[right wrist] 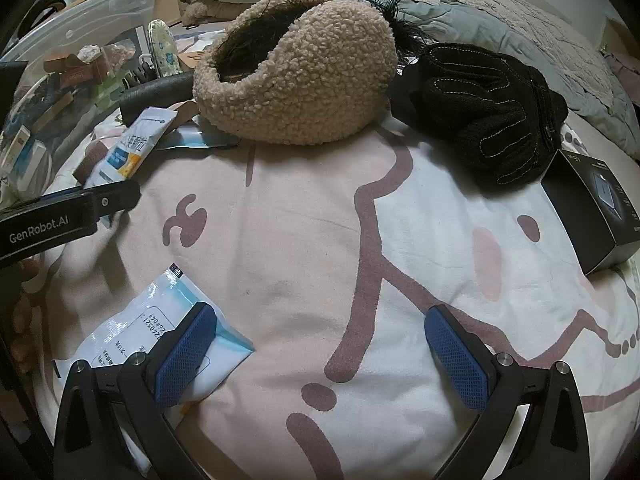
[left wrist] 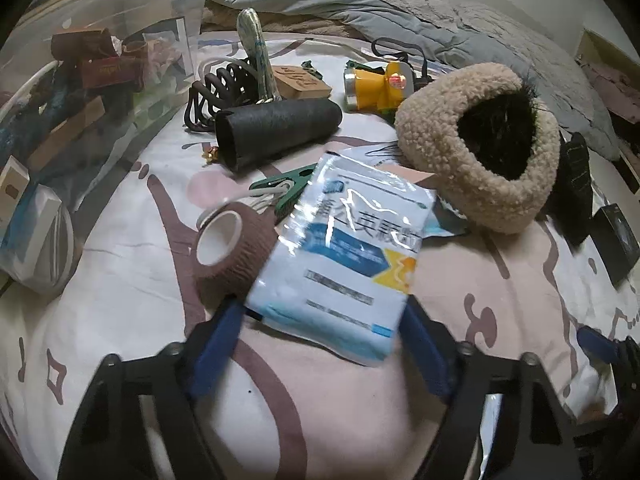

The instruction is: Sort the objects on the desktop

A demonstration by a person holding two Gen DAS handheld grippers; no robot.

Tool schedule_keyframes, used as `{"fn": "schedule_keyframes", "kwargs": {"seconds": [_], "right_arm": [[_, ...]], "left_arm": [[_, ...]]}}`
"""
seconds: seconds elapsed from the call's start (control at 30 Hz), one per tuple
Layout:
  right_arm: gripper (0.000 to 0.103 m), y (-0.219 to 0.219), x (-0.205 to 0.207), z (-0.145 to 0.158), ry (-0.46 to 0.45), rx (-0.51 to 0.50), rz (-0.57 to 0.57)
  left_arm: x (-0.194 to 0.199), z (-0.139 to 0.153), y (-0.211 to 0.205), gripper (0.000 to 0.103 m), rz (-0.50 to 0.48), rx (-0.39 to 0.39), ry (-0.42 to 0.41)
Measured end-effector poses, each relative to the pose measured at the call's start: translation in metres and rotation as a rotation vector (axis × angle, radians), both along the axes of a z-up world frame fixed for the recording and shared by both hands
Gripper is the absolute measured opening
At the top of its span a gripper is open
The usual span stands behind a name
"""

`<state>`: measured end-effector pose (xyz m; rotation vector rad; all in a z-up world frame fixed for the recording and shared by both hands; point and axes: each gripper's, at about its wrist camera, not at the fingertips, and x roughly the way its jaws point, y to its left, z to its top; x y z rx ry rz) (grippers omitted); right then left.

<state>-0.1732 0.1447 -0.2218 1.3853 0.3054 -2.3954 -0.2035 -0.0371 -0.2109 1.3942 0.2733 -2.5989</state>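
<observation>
One white-blue sachet (left wrist: 340, 264) between left claw (left wrist: 320, 320) pads, gripped, right claw (right wrist: 320, 360) released beside another packet (right wrist: 132, 344).

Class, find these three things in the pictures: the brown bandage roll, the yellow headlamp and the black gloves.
brown bandage roll (left wrist: 230, 254): left wrist view, on its ribbed outer wrap.
yellow headlamp (left wrist: 374, 88): left wrist view, on the yellow body.
black gloves (right wrist: 492, 120): right wrist view, on the stitched back of the top glove.

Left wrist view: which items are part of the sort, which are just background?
Job:
white-blue packet between left gripper jaws
brown tape roll
black tube
yellow headlamp
fleece hat
clear bin

Background:
grey duvet
printed sheet
</observation>
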Motion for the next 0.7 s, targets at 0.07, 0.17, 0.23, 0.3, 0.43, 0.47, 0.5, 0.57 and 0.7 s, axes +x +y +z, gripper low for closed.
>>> {"fn": "schedule_keyframes", "kwargs": {"seconds": [0.07,0.17,0.23,0.3,0.43,0.47,0.5,0.57,0.7], "right_arm": [[0.103,0.001,0.000,0.000,0.000,0.000,0.000],[0.103,0.000,-0.001,0.000,0.001,-0.001,0.002],[0.103,0.003,-0.001,0.001,0.000,-0.004,0.003],[0.103,0.003,-0.002,0.001,0.000,-0.009,0.003],[0.103,0.000,-0.006,0.004,-0.004,-0.021,0.005],[0.103,0.000,-0.006,0.005,-0.007,-0.024,0.005],[0.103,0.000,-0.007,0.006,-0.009,-0.030,0.003],[0.103,0.001,-0.008,0.007,-0.009,-0.036,0.001],[0.103,0.005,-0.008,0.011,0.007,-0.048,-0.009]], "left_arm": [[0.002,0.002,0.000,0.072,-0.010,0.003,-0.003],[0.008,0.003,-0.001,0.067,-0.023,0.013,-0.009],[0.013,0.004,-0.001,0.063,-0.033,0.020,-0.015],[0.020,0.006,0.000,0.063,-0.046,0.034,-0.023],[0.035,0.011,0.003,0.062,-0.101,0.058,-0.049],[0.040,0.013,0.004,0.062,-0.114,0.060,-0.051],[0.044,0.014,0.006,0.062,-0.126,0.066,-0.053],[0.053,0.015,0.010,0.062,-0.162,0.074,-0.061],[0.064,0.015,0.021,0.072,-0.232,0.006,-0.075]]}}
